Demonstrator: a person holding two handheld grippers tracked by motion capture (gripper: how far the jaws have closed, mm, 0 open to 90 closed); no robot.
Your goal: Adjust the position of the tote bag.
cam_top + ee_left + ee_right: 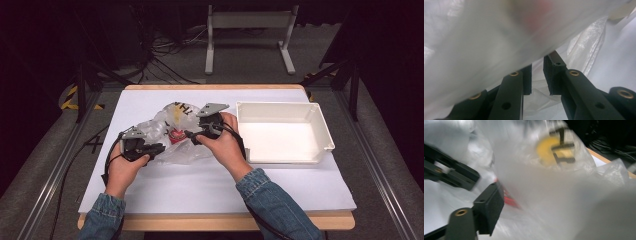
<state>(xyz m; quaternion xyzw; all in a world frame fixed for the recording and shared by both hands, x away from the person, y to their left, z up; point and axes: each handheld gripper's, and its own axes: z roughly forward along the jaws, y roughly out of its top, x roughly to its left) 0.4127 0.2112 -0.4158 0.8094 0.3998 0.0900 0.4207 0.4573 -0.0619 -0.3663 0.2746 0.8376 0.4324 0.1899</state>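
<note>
Presently, one clear plastic bag [172, 131], crumpled, is found at centre-left of the high view on the white table [200, 180], a red item [176, 135] inside. The left gripper [159, 148], jaws narrowly parted, has film between them, apparently steadying it; the right gripper [192, 136] is spread at the bag's right side. An empty white tray [320, 131] is set right of centre, probably to receive contents.

Both forearms enter from the near edge, denim sleeves to the wrists. Left gripper [156, 148] points right, jaws narrowly apart. Right gripper [192, 136] points left, jaws spread wide.
</note>
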